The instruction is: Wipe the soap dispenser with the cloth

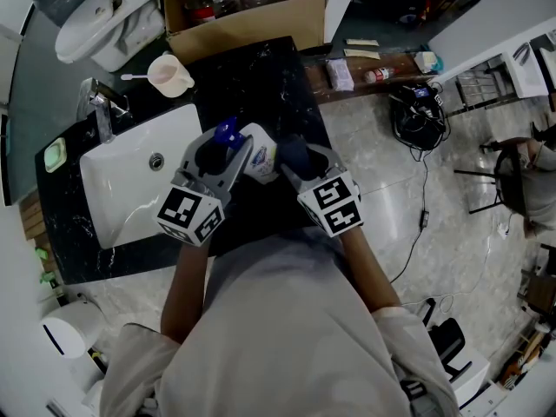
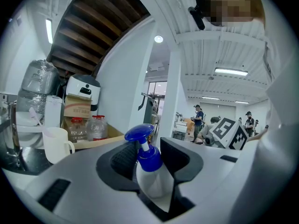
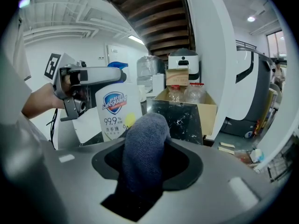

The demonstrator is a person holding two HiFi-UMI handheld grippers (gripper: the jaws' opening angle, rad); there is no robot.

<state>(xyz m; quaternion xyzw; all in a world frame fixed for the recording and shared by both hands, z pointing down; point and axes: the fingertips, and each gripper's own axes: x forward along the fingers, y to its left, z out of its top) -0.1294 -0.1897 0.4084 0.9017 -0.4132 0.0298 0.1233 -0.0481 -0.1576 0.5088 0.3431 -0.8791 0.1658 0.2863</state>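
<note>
The wiping looks barely begun: the left gripper clamps the soap dispenser just below its blue pump, upright at the centre of the head view, and the right gripper pinches the bunched cloth close to its label (contact cannot be told). Only the right gripper view shows that printed face, while the left gripper view alone shows the jaws closed on the bottle's shoulder.
</note>
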